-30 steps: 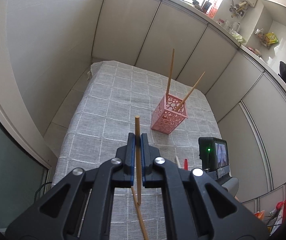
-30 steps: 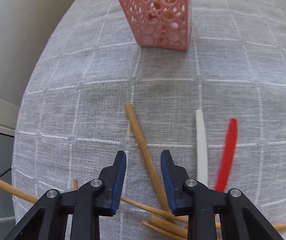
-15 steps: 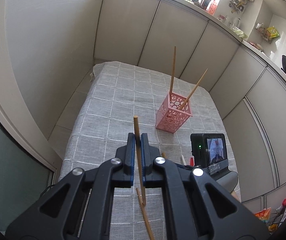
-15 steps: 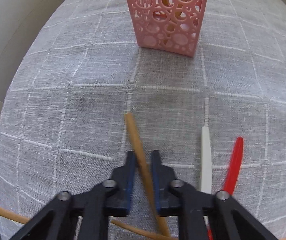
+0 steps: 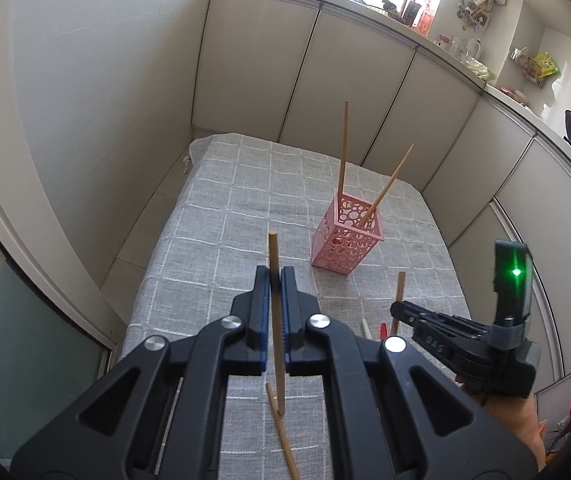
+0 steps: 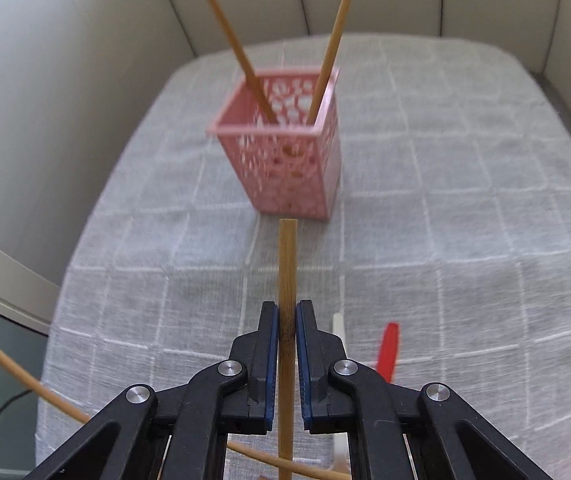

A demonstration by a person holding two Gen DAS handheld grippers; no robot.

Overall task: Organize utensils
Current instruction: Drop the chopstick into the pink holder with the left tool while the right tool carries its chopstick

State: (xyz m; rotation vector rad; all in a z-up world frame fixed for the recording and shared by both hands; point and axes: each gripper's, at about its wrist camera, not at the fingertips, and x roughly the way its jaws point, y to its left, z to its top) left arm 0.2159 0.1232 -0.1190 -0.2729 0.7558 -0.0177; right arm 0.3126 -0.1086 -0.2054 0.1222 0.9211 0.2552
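Grey checked tablecloth (image 6: 465,240) covers my work surface. My left gripper (image 5: 274,280) is clamped on one bamboo chopstick (image 5: 273,252); my right gripper (image 6: 286,316) is clamped on another (image 6: 288,264). Beyond both stands the pink perforated holder (image 6: 285,160), two chopsticks (image 6: 327,52) leaning inside.

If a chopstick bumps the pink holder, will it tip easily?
Probably yes. The pink holder is tall, narrow and perforated, so likely light. Two chopsticks lean out above its rim, adding leverage. The cloth beneath may let it slide instead.
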